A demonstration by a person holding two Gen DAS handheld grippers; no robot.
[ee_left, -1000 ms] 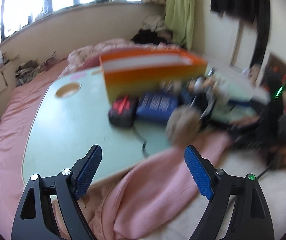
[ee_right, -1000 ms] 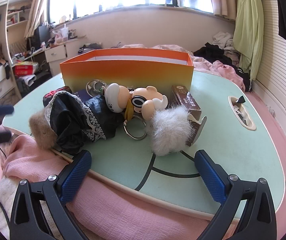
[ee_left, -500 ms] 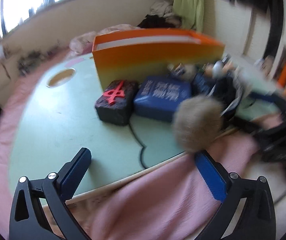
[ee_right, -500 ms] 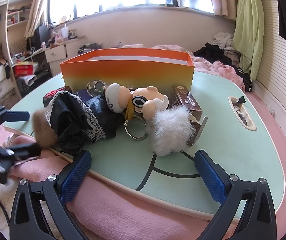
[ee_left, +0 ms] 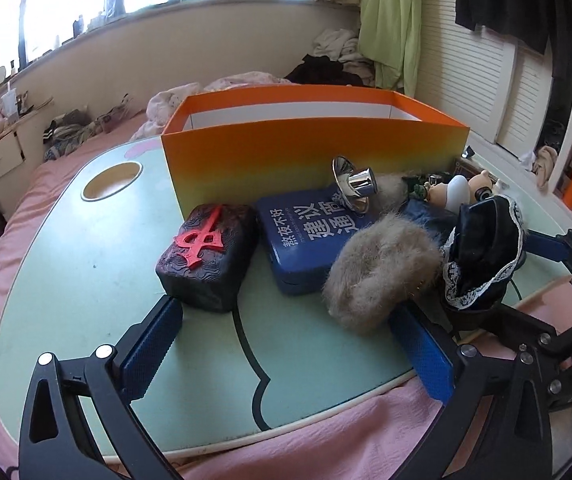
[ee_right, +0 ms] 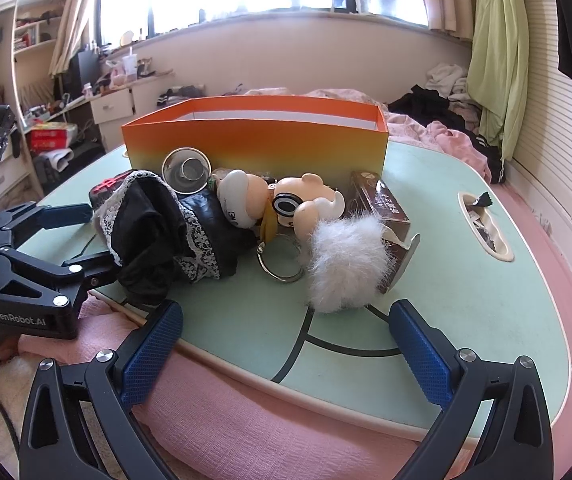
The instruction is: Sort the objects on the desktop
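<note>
An orange box (ee_left: pixel 314 148) (ee_right: pixel 254 140) stands open on the green table (ee_left: pixel 86 248). In front of it lie a black block with a red sign (ee_left: pixel 208 256), a blue tin (ee_left: pixel 306 236), a brown fur ball (ee_left: pixel 382 276), a silver funnel (ee_left: pixel 352 186), black lace cloth (ee_right: pixel 158 224), a figure keychain (ee_right: pixel 282 204), a white fur ball (ee_right: pixel 346 264) and a brown carton (ee_right: pixel 382 204). My left gripper (ee_left: pixel 286 352) is open, just short of the block and brown ball. My right gripper (ee_right: pixel 286 348) is open at the table's near edge.
A pink blanket (ee_right: pixel 246 420) lies under the table's near edge. The table has a round cup hole (ee_left: pixel 112 186) at the left and a slot (ee_right: pixel 486 224) at the right. Clothes are piled behind, with shelves and drawers to the left.
My left gripper has moved forward and to the right, up to the black block and brown fur ball. It now shows at the left of the right wrist view. The right gripper has stayed still.
</note>
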